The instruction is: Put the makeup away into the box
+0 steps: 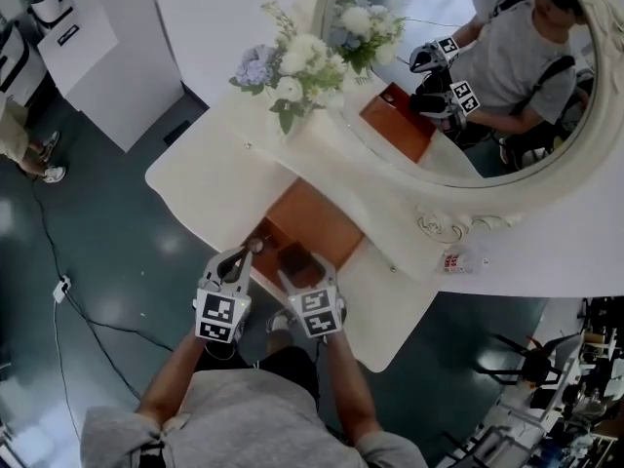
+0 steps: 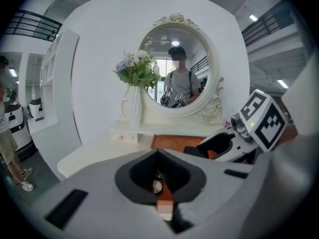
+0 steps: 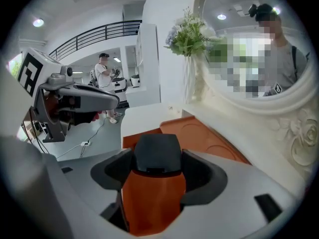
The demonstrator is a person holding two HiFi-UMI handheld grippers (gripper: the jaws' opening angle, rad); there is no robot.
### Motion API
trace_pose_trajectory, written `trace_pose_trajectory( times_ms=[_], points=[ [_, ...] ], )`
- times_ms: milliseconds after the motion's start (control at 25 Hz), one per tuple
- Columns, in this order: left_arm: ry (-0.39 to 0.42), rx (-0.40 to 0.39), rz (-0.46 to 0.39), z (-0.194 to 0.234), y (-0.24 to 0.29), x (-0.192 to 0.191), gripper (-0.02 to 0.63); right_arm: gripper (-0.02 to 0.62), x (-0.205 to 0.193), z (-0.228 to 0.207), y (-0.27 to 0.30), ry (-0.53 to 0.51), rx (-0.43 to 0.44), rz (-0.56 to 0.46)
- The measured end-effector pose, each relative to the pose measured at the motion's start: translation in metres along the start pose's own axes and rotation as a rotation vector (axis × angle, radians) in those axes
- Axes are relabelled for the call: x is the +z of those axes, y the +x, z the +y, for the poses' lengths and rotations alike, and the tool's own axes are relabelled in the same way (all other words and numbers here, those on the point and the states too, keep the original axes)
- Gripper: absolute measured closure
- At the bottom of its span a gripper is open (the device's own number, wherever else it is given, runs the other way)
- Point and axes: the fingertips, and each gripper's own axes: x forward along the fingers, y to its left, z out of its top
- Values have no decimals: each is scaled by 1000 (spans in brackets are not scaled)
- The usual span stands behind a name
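Note:
An orange box (image 1: 317, 214) lies open on the white vanity table (image 1: 210, 188), and its round recesses show in the right gripper view (image 3: 209, 139). My left gripper (image 1: 248, 253) is shut on a slim makeup stick with a peach handle (image 2: 163, 199), held over the box's near left corner. My right gripper (image 1: 297, 264) is shut on an orange makeup container with a dark grey cap (image 3: 153, 179), just above the box's near edge. The two grippers are side by side, each visible in the other's view (image 2: 225, 146) (image 3: 75, 99).
A white vase of flowers (image 1: 292, 78) stands at the back of the table beside the oval mirror (image 1: 487, 96). A small red-and-white item (image 1: 450, 260) lies on the table's right end. A cable (image 1: 60, 289) runs across the floor, and a person (image 1: 18, 139) stands at far left.

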Motion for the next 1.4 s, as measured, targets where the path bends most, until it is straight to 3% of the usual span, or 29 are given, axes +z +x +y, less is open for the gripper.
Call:
trace_pose_trajectory(
  times_ms=[240, 880, 1400],
  points=[
    [-35, 22, 27, 4, 0, -20, 606, 275, -24, 8, 22, -58, 27, 75],
    [-84, 44, 75, 11, 6, -52, 606, 275, -51, 15, 57, -72, 78, 175],
    [-106, 45, 91, 23, 8, -62, 606, 275, -62, 15, 76, -115, 53, 266]
  ],
)
